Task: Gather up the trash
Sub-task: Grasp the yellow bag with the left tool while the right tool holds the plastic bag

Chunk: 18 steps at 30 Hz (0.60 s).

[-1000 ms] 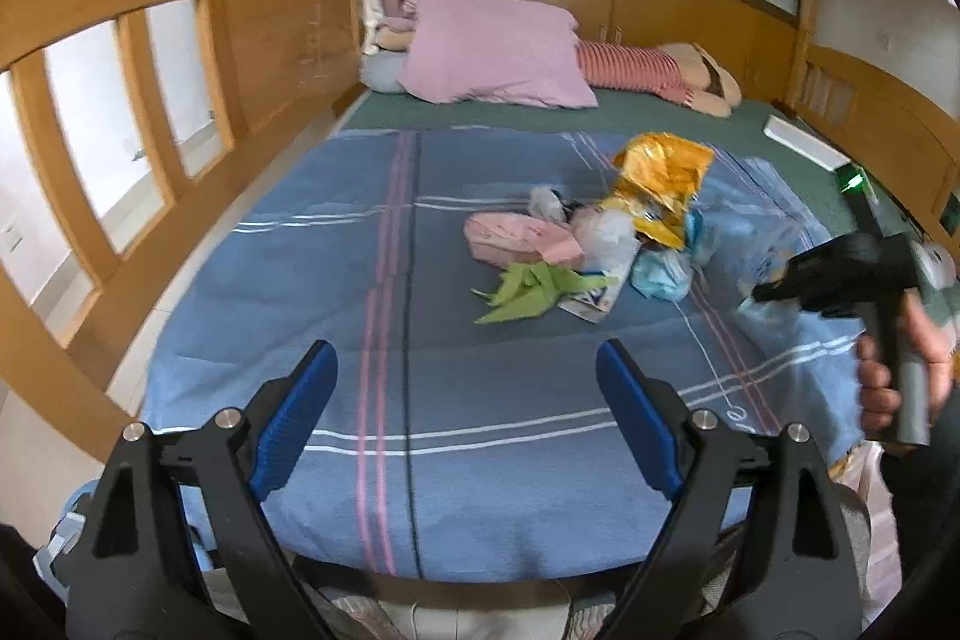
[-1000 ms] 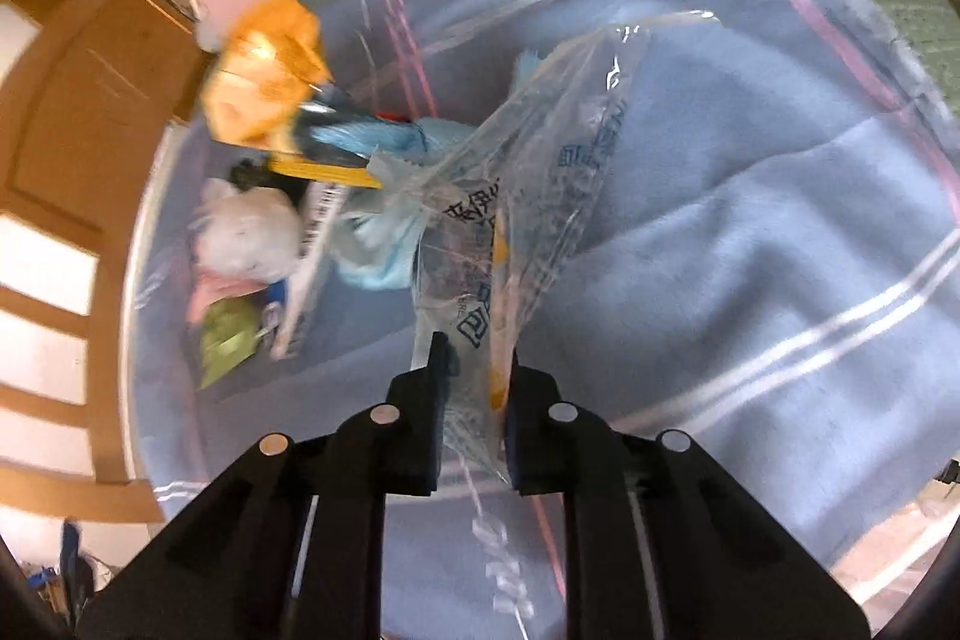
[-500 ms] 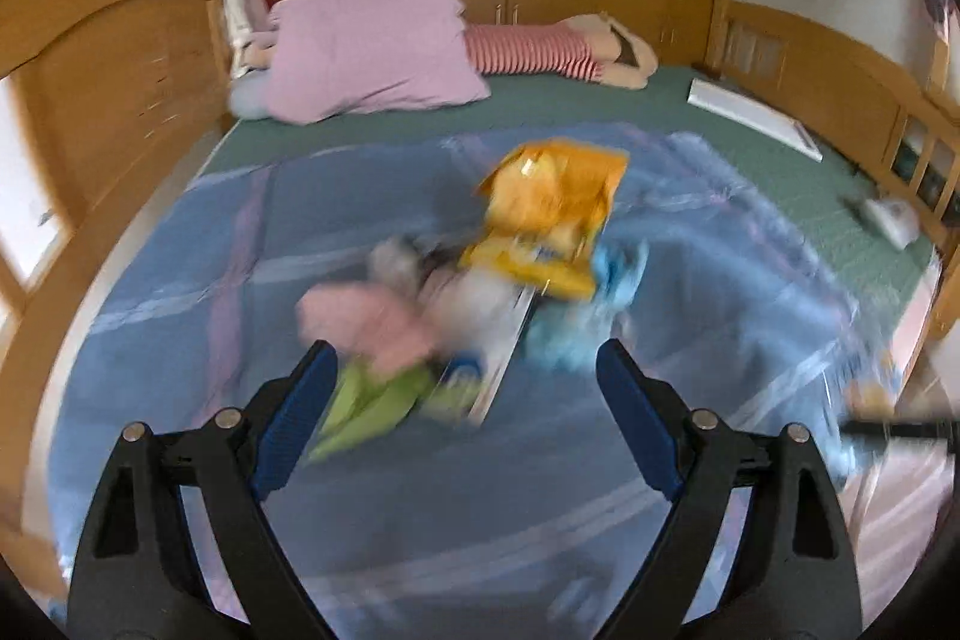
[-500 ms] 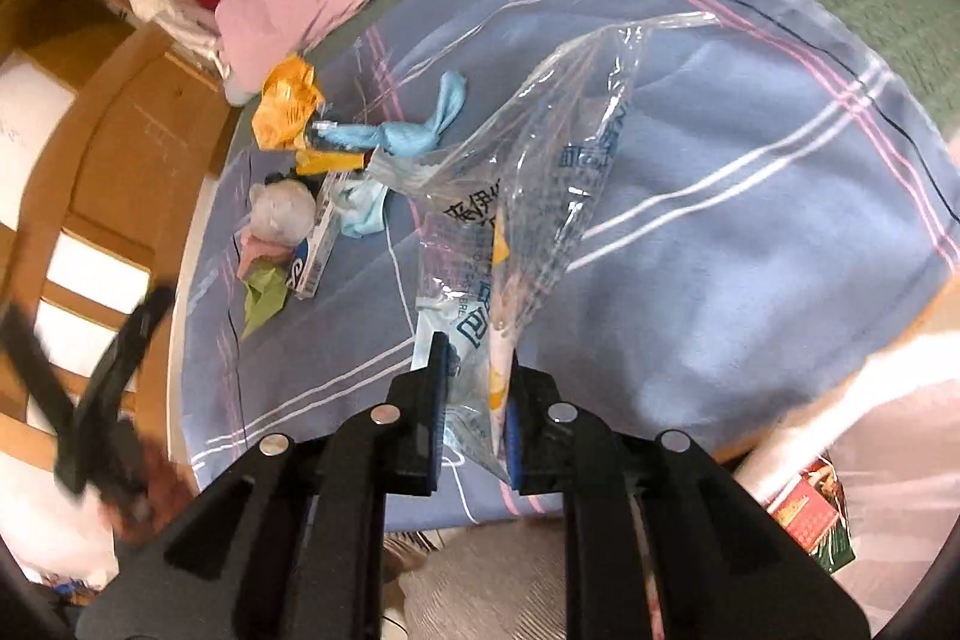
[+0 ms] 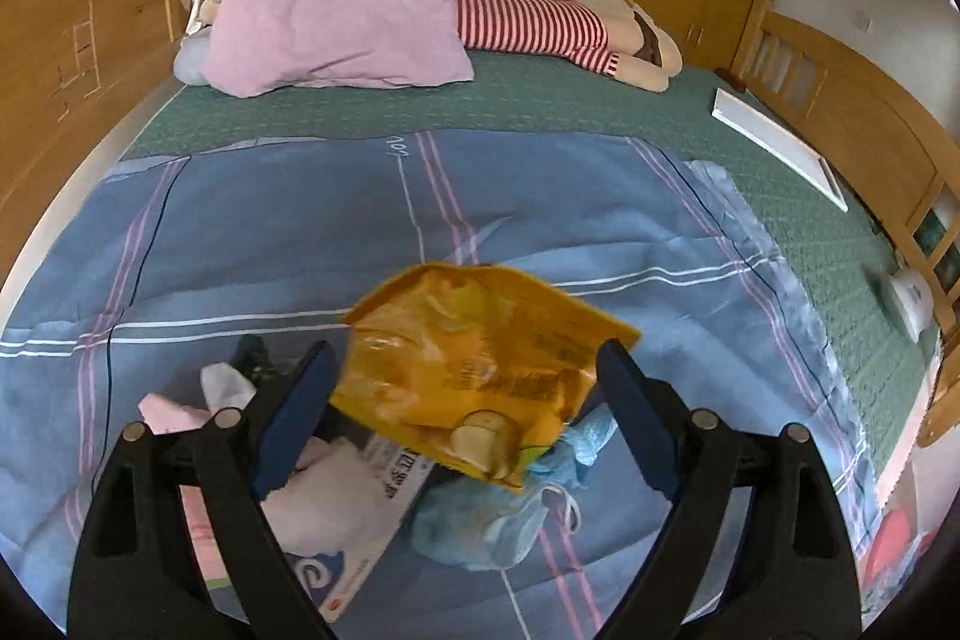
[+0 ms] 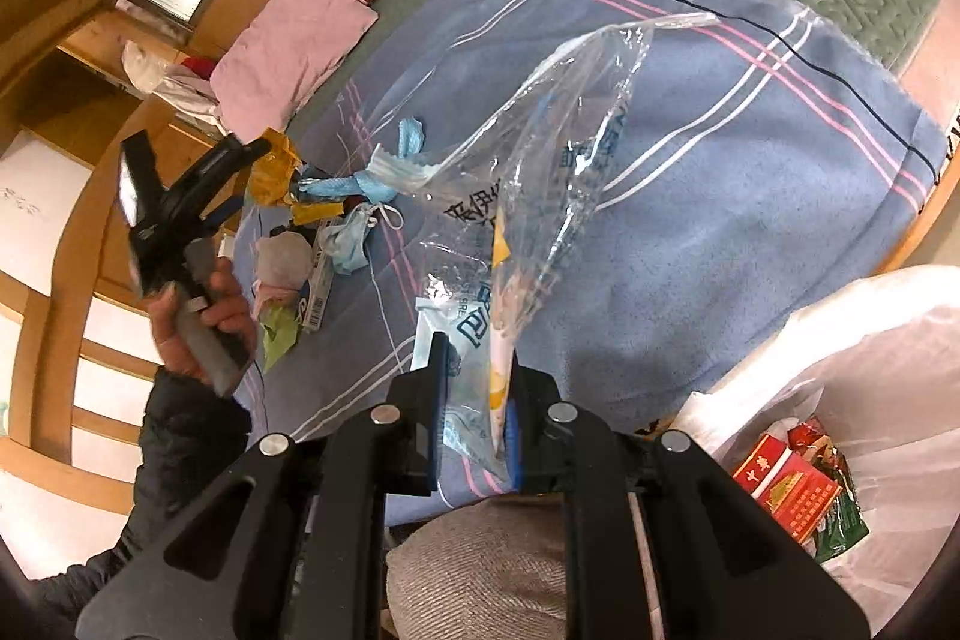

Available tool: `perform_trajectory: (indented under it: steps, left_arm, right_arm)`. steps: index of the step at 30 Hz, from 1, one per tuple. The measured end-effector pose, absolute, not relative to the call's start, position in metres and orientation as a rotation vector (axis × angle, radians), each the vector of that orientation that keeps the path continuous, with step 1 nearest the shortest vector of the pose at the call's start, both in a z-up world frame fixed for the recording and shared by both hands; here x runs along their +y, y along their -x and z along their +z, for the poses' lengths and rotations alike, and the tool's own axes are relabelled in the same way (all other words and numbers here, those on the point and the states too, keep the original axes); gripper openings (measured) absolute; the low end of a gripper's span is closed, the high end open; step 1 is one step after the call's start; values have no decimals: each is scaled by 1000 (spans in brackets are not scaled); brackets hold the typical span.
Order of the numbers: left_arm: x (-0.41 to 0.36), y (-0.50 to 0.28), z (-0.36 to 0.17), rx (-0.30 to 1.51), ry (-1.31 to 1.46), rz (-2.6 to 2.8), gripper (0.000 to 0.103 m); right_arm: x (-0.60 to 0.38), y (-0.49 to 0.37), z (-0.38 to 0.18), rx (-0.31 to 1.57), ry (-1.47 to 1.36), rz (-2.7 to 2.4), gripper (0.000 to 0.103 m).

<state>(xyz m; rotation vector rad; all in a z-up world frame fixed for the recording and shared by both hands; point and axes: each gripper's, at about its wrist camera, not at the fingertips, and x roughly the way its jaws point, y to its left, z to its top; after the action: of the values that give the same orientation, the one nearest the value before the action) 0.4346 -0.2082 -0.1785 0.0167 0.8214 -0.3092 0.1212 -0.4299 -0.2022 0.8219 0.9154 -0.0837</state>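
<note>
The left gripper [image 5: 465, 388] has its fingers wide apart around the crumpled yellow snack bag [image 5: 480, 370], which fills the gap without either pad visibly pressing it. Blue face masks [image 5: 480, 532] lie at five o'clock of the bag on the blue blanket [image 5: 270, 232]. The right gripper [image 6: 474, 400] has its fingers clamped together on a clear plastic bag [image 6: 540, 172], which rises toward twelve o'clock.

We see glossy crinkled foil snack bag [image 5: 480, 370], clear shiny plastic bag [image 6: 540, 172], soft matt cloth blanket [image 5: 270, 232], smooth varnished wood bed frame [image 5: 78, 28].
</note>
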Motion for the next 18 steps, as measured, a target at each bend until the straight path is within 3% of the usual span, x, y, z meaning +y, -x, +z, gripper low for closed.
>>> perform_trajectory:
  steps: [11, 13, 14, 15, 16, 18]
  left_arm:
    - [-231, -454, -203, 864, -121, -249, 88]
    - [-234, -459, -210, 875, -146, -234, 84]
    - [-233, -462, -212, 883, -148, -234, 61]
    - [-232, -465, -216, 905, -150, -233, 28]
    - [-230, -467, -218, 923, -149, -231, 20]
    - [-221, -469, -220, 933, -113, -232, 16]
  right_arm:
    - [-434, -122, -202, 883, -863, -27, 17]
    - [-433, -123, -204, 885, -870, -16, 17]
    - [-432, -124, -204, 886, -871, -14, 17]
    - [-431, -125, -204, 889, -870, -9, 17]
    - [-430, -126, -204, 890, -872, -7, 17]
    - [-428, -128, -204, 892, -867, -3, 17]
